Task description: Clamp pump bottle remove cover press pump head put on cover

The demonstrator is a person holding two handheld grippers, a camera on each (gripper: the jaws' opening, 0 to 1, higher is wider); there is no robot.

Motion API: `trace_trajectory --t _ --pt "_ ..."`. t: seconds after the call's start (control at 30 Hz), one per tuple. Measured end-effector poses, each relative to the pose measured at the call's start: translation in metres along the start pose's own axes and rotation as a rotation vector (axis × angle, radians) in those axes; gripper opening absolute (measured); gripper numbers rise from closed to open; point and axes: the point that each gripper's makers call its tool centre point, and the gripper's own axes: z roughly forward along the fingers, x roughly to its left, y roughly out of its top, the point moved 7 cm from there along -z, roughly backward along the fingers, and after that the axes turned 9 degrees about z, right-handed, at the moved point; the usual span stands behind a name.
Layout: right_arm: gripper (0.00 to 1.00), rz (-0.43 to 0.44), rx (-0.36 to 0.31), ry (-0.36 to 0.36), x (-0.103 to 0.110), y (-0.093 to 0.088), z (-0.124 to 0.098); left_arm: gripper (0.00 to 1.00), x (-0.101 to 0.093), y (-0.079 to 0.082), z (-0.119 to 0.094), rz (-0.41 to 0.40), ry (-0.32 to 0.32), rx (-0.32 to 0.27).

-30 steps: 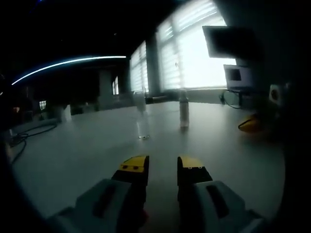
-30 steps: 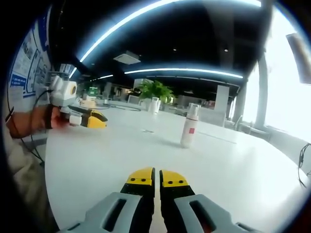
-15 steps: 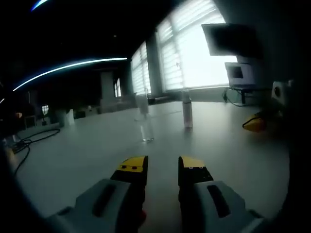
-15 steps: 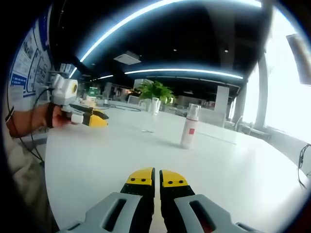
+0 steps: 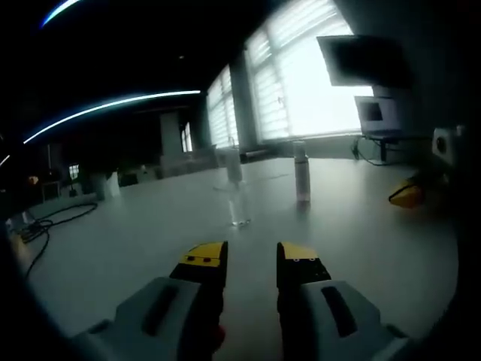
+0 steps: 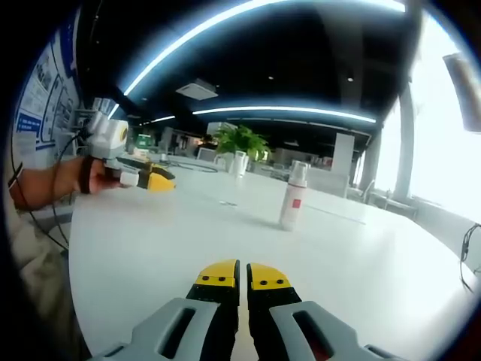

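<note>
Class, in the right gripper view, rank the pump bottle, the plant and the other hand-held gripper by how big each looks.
1. Left hand-held gripper, though nearness to the camera may inflate it.
2. Pump bottle and plant look about alike; the plant stands farther off, so no ranking.

Right gripper view: pump bottle [image 6: 292, 195] upright on the table [image 6: 361, 278], ahead and slightly right of the right gripper [image 6: 233, 277]; left gripper [image 6: 154, 180] enters from the left, well apart from the bottle. Left gripper view: bottle ahead-right, a clear cover [image 5: 239, 213] standing nearer, ahead of the jaws.
</note>
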Motion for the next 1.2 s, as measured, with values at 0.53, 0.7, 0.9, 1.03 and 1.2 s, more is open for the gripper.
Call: trace_trajectory --t 0.53,0.7,0.9,1.03,1.2 --pt "0.00 0.002 -0.006 0.000 0.000 0.001 0.000 0.24 0.004 0.005 0.014 -0.019 0.012 -0.002" --pt "0.00 0.002 -0.006 0.000 0.000 0.001 -0.001 0.25 0.010 0.004 0.022 -0.031 0.017 -0.002" --pt "0.00 0.001 -0.008 -0.002 0.000 0.001 -0.001 0.25 0.014 0.005 0.033 -0.029 0.023 -0.001" --pt "0.00 0.005 -0.012 -0.002 0.001 0.002 -0.001 0.25 0.020 0.006 0.042 -0.039 0.028 0.002" --pt "0.00 0.005 -0.016 -0.001 0.002 0.002 -0.002 0.27 0.020 0.014 0.058 -0.062 0.022 -0.014"
